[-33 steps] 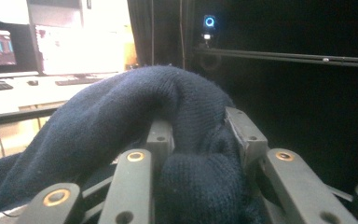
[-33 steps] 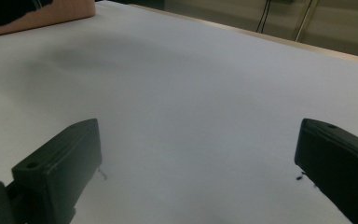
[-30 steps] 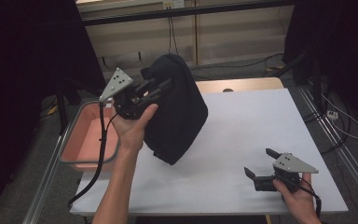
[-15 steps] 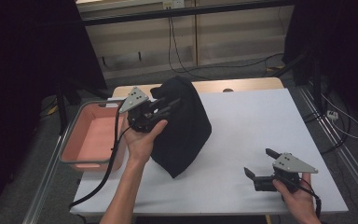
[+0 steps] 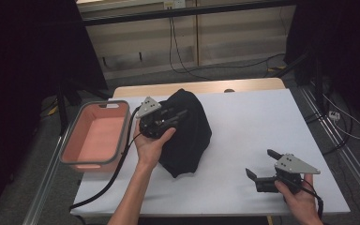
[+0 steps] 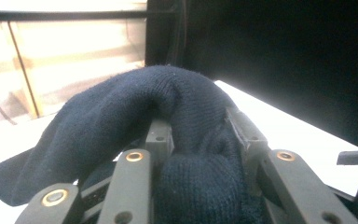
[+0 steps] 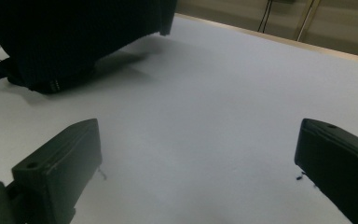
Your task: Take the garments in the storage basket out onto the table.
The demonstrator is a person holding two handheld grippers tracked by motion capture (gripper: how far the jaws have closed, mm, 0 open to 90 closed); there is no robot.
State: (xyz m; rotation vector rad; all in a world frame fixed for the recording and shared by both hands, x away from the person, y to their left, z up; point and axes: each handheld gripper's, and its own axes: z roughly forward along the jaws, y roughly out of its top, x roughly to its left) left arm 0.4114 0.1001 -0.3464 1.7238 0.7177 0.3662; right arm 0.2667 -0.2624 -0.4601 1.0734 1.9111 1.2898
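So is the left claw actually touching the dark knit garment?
Touching. The left gripper view shows the garment bunched between the left claw jaws, pressed against both. The high view agrees.

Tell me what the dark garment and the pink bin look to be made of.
Dark garment: knitted fabric, probably wool or acrylic; matte navy, with fine ribbed stitches and soft folds in the left gripper view.
Pink bin: likely moulded plastic; smooth salmon walls with a grey rim. The rim could be rubbery.

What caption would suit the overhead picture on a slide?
Left gripper clamps a dark knitted garment on the white table, beside a pink bin.
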